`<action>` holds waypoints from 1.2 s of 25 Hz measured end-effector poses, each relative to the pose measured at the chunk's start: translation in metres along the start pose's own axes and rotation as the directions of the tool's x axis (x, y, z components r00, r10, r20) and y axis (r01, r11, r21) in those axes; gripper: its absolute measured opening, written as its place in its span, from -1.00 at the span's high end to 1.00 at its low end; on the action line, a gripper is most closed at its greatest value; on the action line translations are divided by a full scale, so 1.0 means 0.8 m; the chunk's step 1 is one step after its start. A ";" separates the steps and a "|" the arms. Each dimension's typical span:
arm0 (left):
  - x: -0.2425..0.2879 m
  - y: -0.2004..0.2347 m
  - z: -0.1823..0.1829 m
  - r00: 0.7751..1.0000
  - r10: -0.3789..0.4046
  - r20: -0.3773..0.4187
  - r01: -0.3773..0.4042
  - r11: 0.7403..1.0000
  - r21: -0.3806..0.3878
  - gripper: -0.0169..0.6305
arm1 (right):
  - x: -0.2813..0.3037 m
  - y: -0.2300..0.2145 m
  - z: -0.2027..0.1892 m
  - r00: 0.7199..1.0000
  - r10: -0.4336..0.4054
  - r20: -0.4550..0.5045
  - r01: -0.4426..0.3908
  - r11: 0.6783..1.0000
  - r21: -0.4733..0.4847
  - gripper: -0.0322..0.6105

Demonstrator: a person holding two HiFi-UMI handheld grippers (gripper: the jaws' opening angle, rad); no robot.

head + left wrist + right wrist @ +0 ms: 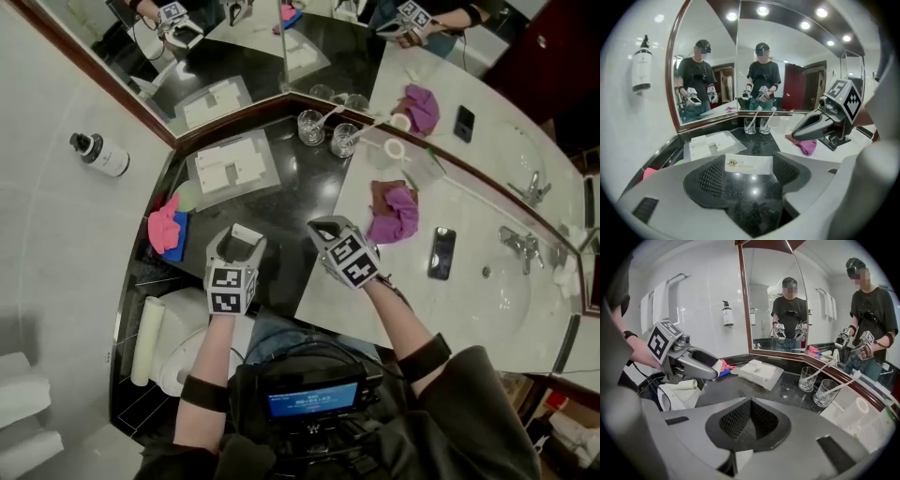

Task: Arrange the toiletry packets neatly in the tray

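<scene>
A white toiletry packet (749,164) with a small yellow logo spans the gap between the pads of my left gripper (749,169), which is shut on it above the black counter. In the head view that packet (246,233) shows at the left gripper's (241,244) tips, nearer than the tray. The clear tray (265,178) lies further back in the mirror corner with white packets (225,165) in it; it also shows in the right gripper view (774,377). My right gripper (750,405) is shut and empty, beside the left one (696,363); its tips (323,228) hang over the counter's edge.
Two glasses with toothbrushes (311,127) (344,139) stand by the mirror. A pink cloth (164,225) lies left of the tray. On the white counter are a purple cloth (396,214), a phone (441,253) and a sink (511,300). A toilet (183,352) is below left.
</scene>
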State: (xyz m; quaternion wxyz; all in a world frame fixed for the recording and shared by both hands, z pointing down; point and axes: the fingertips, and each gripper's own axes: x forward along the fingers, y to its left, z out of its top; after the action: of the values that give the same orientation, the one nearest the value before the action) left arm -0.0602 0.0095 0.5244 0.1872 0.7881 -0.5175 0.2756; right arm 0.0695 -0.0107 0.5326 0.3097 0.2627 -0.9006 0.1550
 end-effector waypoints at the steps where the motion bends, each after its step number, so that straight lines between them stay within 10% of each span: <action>1: -0.008 0.005 0.004 1.000 0.019 0.017 -0.019 1.000 -0.010 -0.03 | 0.003 0.004 0.005 1.000 0.005 -0.001 -0.005 1.000 -0.007 0.89; 30: 0.105 0.234 -0.019 0.936 0.335 0.107 -0.293 0.911 -0.289 -0.03 | 0.217 0.048 0.102 0.981 0.174 -0.087 -0.181 0.981 -0.075 0.89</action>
State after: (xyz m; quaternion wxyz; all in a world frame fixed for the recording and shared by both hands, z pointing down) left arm -0.2097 -0.1153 0.5906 0.2049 0.6805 -0.6833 0.1677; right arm -0.1074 -0.0810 0.5773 0.3411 0.1619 -0.9129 0.1549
